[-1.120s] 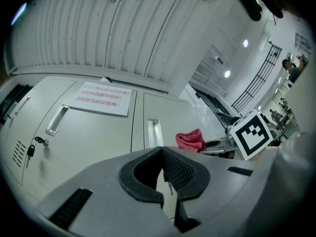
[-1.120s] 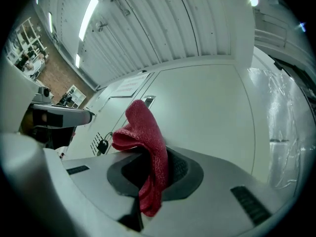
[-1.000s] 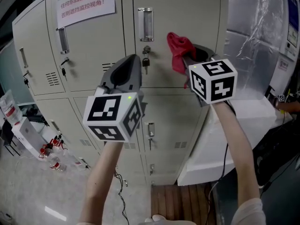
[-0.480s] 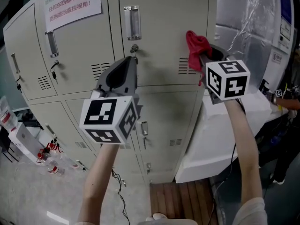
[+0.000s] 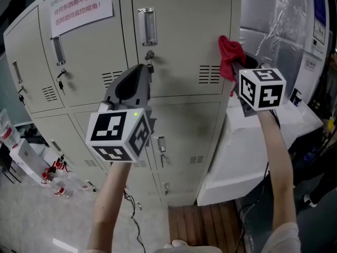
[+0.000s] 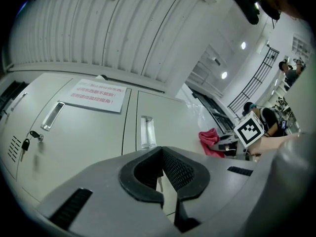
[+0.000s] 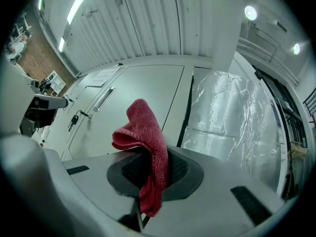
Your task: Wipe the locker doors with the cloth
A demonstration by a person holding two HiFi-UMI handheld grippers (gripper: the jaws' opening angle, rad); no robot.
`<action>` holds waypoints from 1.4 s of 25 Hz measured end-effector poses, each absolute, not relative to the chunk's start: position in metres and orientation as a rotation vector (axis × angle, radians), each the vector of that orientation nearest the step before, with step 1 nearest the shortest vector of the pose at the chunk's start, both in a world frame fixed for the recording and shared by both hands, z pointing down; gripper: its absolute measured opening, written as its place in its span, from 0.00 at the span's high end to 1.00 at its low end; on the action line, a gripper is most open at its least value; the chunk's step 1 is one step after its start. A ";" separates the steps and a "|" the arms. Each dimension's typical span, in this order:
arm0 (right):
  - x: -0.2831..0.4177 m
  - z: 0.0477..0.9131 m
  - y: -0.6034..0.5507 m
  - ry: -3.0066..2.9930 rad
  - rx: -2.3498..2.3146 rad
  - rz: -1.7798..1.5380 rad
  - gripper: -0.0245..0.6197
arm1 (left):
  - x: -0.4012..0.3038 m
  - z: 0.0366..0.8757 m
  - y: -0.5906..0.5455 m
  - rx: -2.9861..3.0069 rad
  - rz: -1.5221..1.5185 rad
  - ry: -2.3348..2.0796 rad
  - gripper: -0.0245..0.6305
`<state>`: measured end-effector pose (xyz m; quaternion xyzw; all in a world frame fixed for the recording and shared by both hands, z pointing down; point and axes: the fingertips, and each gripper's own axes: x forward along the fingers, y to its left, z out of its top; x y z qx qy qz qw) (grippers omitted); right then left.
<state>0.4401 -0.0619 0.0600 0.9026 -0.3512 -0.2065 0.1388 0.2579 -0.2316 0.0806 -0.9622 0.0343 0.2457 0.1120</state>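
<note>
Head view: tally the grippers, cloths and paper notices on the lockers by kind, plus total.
Grippers: 2, the left gripper and the right gripper
Red cloth: 1
Paper notice: 1
Total: 4

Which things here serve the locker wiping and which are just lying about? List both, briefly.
Job: red cloth, pinched in the right gripper; locker doors.

Lying about: bottles on the floor; paper notice on a door; plastic-wrapped unit; left gripper, fingers shut on nothing.
</note>
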 end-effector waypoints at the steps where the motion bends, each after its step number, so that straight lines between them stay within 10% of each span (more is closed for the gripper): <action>1: 0.440 0.060 -0.062 -1.016 2.616 -0.594 0.92 | 0.257 0.080 -0.233 -2.827 0.724 0.106 0.94; 35: 0.286 0.127 -0.288 -1.525 2.390 -0.739 0.92 | 0.192 0.151 -0.321 -2.900 0.591 0.433 0.94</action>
